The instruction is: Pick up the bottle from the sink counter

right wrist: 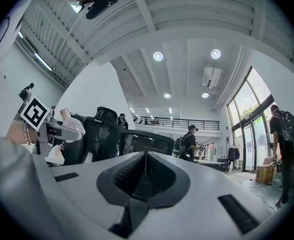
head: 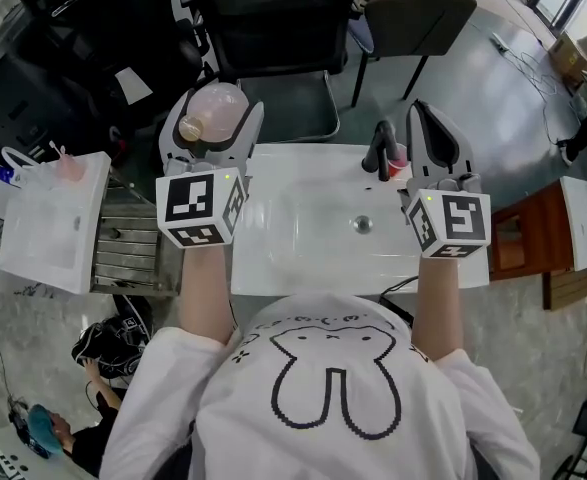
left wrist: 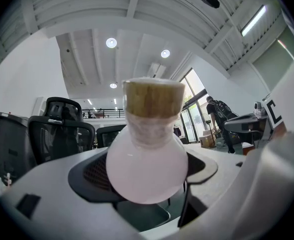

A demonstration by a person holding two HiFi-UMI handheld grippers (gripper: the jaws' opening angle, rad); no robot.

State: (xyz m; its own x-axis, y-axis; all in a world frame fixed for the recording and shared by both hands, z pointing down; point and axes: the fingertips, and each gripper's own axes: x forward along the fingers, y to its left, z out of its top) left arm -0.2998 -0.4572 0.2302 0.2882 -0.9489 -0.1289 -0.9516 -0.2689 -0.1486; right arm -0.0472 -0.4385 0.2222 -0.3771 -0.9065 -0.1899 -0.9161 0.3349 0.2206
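Note:
My left gripper [head: 213, 133] is shut on a round pale pink bottle [head: 214, 110] with a tan cork-like cap [head: 191, 128], held up at the left of the white sink counter [head: 273, 268]. In the left gripper view the bottle [left wrist: 147, 166] fills the space between the jaws, its cap [left wrist: 154, 98] pointing up. My right gripper [head: 435, 143] is raised over the counter's right side beside the dark faucet [head: 381, 150]. Its jaws meet with nothing between them in the right gripper view [right wrist: 145, 168].
A drain [head: 362, 225] sits in the middle of the basin. A small pink cup [head: 399, 158] stands behind the faucet. A white bag [head: 53, 223] and a metal rack [head: 133, 248] lie left of the counter. Dark office chairs [head: 413, 23] stand behind it.

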